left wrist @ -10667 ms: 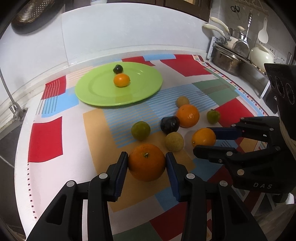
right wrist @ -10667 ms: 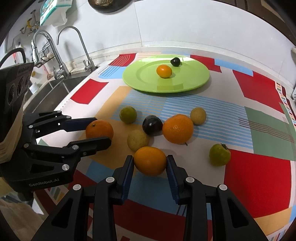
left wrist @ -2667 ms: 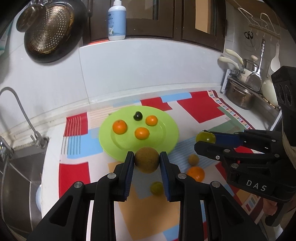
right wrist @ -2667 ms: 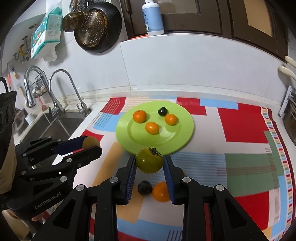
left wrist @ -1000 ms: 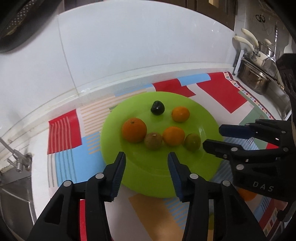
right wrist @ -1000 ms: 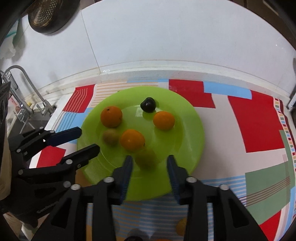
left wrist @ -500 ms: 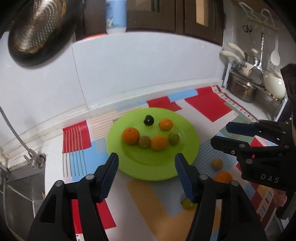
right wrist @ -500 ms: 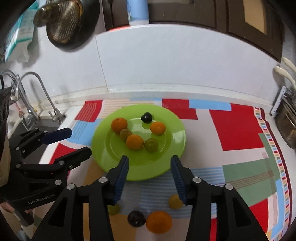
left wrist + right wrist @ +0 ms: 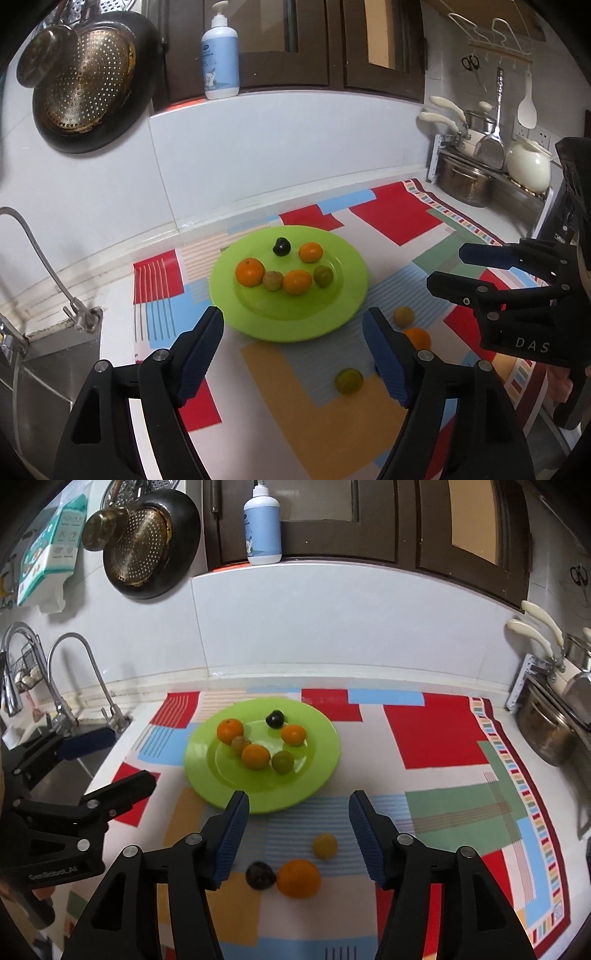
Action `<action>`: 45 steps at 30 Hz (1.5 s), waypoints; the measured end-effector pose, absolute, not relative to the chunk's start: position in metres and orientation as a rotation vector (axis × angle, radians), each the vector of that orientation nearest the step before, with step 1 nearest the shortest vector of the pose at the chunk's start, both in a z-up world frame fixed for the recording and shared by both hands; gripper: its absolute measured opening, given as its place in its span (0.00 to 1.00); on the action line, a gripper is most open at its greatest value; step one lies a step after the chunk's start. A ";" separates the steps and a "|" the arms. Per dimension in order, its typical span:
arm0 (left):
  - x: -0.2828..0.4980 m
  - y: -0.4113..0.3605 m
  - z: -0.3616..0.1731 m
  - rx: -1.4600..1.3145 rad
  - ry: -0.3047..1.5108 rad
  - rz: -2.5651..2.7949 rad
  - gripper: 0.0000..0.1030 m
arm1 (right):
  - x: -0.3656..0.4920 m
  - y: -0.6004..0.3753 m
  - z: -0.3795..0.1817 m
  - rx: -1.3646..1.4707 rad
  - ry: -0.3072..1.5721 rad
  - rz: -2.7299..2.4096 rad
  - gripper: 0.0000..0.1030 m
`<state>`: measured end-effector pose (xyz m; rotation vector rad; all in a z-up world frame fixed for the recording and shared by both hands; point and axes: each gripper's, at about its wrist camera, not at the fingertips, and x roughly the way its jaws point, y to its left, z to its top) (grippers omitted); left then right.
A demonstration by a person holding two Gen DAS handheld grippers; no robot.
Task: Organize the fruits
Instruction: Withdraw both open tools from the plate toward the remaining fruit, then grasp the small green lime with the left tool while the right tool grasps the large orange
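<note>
A green plate (image 9: 347, 295) (image 9: 317, 775) holds several fruits: oranges, a brownish fruit (image 9: 272, 280), a green fruit (image 9: 323, 275) and a dark one (image 9: 281, 246). On the mat in front lie a green fruit (image 9: 348, 381), an orange (image 9: 298, 878), a yellow fruit (image 9: 325, 846) and a dark plum (image 9: 260, 875). My left gripper (image 9: 293, 347) is open and empty, raised above the mat's near side. My right gripper (image 9: 297, 823) is open and empty, above the loose fruits. Each gripper shows in the other's view, the right (image 9: 452, 269) and the left (image 9: 110, 757).
A sink and taps (image 9: 92, 679) lie left of the colourful mat (image 9: 436, 731). Pots and utensils on a rack (image 9: 476, 166) stand at the right. A strainer (image 9: 81, 81) hangs on the wall, a pump bottle (image 9: 220, 55) stands on the ledge.
Both grippers have let go of their fruits on the plate, opened wide, and pulled back and up from it. The brownish and green fruits now rest on the plate.
</note>
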<state>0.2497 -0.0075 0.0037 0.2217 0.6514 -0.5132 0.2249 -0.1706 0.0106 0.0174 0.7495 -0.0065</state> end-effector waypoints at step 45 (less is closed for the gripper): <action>0.227 -0.059 -0.094 0.283 0.848 -0.387 0.52 | 0.211 -0.178 -0.079 -0.325 0.838 0.348 0.55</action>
